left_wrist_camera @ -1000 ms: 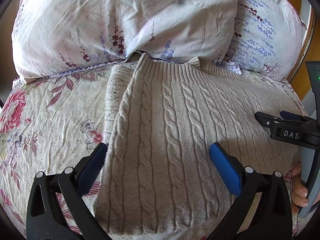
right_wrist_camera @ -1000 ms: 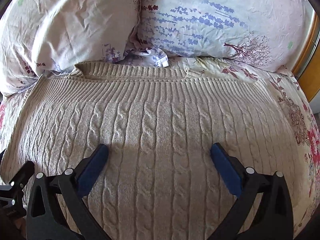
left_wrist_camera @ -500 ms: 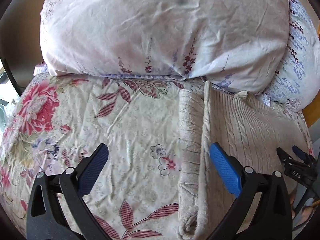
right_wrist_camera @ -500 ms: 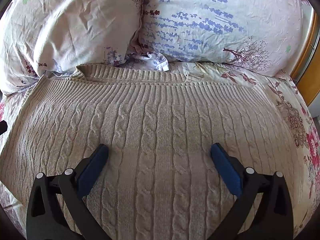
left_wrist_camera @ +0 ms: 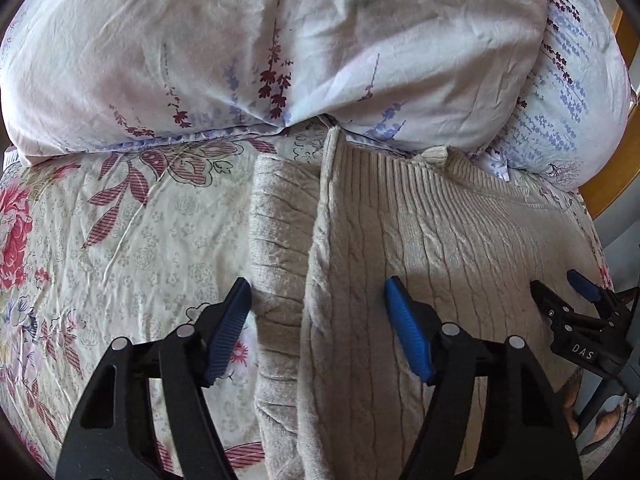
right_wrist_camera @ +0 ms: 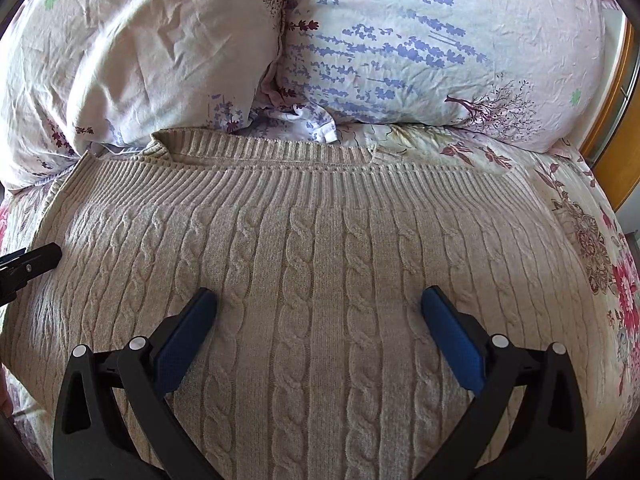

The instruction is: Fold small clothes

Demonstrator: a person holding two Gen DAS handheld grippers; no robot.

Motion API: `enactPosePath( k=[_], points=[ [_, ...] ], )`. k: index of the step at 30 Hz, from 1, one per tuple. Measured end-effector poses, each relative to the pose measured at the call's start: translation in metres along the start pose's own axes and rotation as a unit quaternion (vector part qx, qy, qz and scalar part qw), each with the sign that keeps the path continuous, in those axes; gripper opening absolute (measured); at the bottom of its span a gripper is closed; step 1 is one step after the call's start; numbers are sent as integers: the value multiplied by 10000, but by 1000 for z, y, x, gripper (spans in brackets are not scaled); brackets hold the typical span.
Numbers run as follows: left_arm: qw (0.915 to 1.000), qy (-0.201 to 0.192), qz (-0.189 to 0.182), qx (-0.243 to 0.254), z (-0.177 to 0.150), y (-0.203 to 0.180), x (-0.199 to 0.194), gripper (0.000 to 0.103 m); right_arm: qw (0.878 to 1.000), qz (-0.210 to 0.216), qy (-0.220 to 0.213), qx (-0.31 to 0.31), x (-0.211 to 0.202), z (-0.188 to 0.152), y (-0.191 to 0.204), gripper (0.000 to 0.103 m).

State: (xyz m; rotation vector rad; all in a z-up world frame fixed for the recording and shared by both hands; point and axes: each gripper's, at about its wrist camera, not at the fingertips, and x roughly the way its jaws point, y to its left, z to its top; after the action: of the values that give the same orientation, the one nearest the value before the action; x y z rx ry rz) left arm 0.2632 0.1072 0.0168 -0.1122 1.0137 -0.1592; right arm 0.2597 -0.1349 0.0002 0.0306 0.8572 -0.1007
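A beige cable-knit sweater [right_wrist_camera: 320,264] lies flat on the bed, its ribbed edge toward the pillows. In the left wrist view the sweater [left_wrist_camera: 420,240] shows its left side, with a folded sleeve strip [left_wrist_camera: 276,240] lying along that edge. My left gripper [left_wrist_camera: 318,320] is open and empty, its jaws straddling the sweater's left edge and the sleeve strip. My right gripper [right_wrist_camera: 320,320] is open and empty, low over the middle of the sweater. It also shows in the left wrist view [left_wrist_camera: 560,292] at the right. The left gripper's finger [right_wrist_camera: 36,258] shows at the left of the right wrist view.
Two floral pillows [right_wrist_camera: 140,60] [right_wrist_camera: 420,48] lie just behind the sweater. The floral bedsheet [left_wrist_camera: 140,240] spreads to the left of the sweater. A wooden bed frame [right_wrist_camera: 616,168] runs along the right edge.
My left gripper swung left off the sweater, then came back right to its left edge, with its jaws narrower than before. My right gripper has barely moved.
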Motion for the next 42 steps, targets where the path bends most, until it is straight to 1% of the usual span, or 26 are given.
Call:
enactPosePath(
  k=[3, 4, 5, 6, 7, 8, 9, 12, 15, 17, 22, 25, 28, 30, 32, 36, 39, 42],
  points=[
    [9999, 64, -73, -36, 4, -3, 3, 56, 10000, 4, 1, -4, 0, 0, 0, 102],
    [9999, 69, -93, -70, 5, -4, 3, 55, 10000, 4, 0, -5, 0, 0, 0, 102],
    [9998, 60, -125, -109, 6, -4, 3, 49, 10000, 4, -1, -4, 0, 0, 0, 102],
    [9995, 42, -234, -206, 7, -2, 3, 38, 10000, 4, -1, -5, 0, 0, 0, 102],
    [9986, 69, -403, -341, 9, -4, 7, 33, 10000, 4, -1, -4, 0, 0, 0, 102],
    [9972, 80, -565, -488, 9, 0, 7, 27, 10000, 5, 0, -4, 0, 0, 0, 102],
    [9954, 74, -722, -629, 9, 2, 7, 23, 10000, 6, -1, -6, 0, 0, 1, 102],
    [9922, -56, -964, -785, 9, 2, 4, 20, 10000, 5, -2, -5, 0, -1, 1, 102],
    [9848, -259, -1413, -979, 10, 0, -9, 19, 10000, 6, 10, -42, 1, 0, 1, 102],
    [9802, -406, -1641, -1034, 11, -4, -22, 19, 9999, 13, 30, -106, 1, 1, 2, 102],
    [9685, -606, -2153, -1097, 20, -26, -44, 19, 9997, 60, 29, -223, 1, 2, 3, 102],
    [9619, -678, -2412, -1097, 25, -47, -49, 19, 9996, 63, 12, -279, 1, 2, 3, 102],
    [9546, -696, -2680, -1100, 28, -70, -48, 18, 9991, 152, 58, -385, 3, 5, 0, 102],
    [9481, -662, -2896, -1137, 30, -85, -43, 18, 9986, 217, 209, -436, 4, 9, -2, 102],
    [9433, -638, -3057, -1123, 31, -101, -39, 18, 9980, 289, 331, -464, 5, 13, -7, 102],
    [9328, -593, -3368, -1132, 32, -122, -35, 17, 9977, 321, 310, -501, 4, 13, -12, 102],
    [9314, -564, -3410, -1142, 31, -133, -32, 17, 9973, 250, 154, -666, 1, 12, -9, 102],
    [9277, -533, -3494, -1203, 30, -139, -30, 17, 9976, 347, 152, -582, -8, 10, -26, 102]
  ],
)
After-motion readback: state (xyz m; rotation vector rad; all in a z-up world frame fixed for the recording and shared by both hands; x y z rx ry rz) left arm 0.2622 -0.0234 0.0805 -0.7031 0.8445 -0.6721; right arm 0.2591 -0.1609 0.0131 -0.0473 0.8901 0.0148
